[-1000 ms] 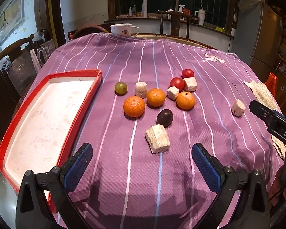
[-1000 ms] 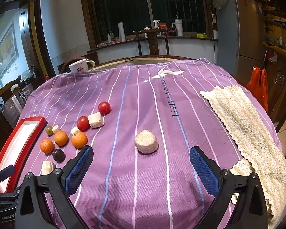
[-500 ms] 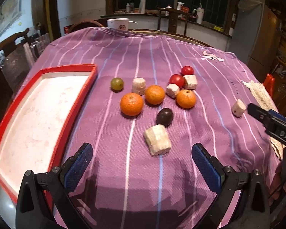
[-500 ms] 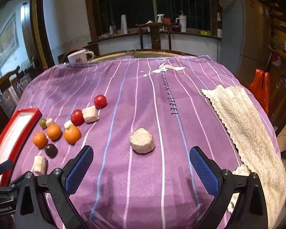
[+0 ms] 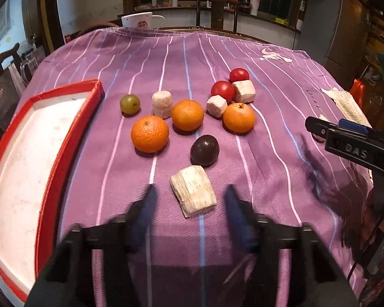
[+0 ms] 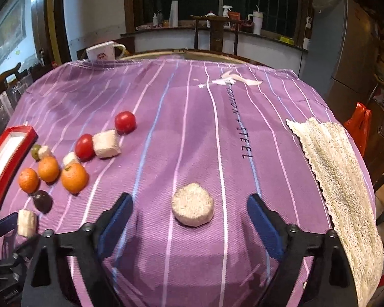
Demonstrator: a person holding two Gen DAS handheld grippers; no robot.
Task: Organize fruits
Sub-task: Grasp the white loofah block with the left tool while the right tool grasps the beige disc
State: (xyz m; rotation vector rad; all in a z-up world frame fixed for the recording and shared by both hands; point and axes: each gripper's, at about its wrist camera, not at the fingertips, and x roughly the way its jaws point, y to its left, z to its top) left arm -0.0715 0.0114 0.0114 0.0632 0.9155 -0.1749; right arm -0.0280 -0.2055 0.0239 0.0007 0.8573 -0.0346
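The fruits lie loose on the purple striped cloth [image 5: 181, 58] over the worktop: three oranges [image 5: 149, 133], two red tomatoes [image 5: 222, 90], a green grape-like fruit [image 5: 129, 104] and a dark plum [image 5: 204, 150], with pale cut chunks scattered among them. The red-rimmed tray [image 5: 64, 138] just to their left holds nothing that shows — so the sorting looks not yet begun, and every piece is left to move. Nearest the left gripper [image 5: 190, 199] is a pale fibrous chunk [image 5: 193, 194]; its jaws have just been closing and stand on either side of that chunk, a gap visible on both sides, so nothing is gripped. The right gripper [image 6: 190, 211] has also just been closing, though it stands much wider, around a round pale slice [image 6: 192, 204] lying well apart from the group, without touching it. A cream towel [image 6: 338, 179] lies at the cloth's right edge.
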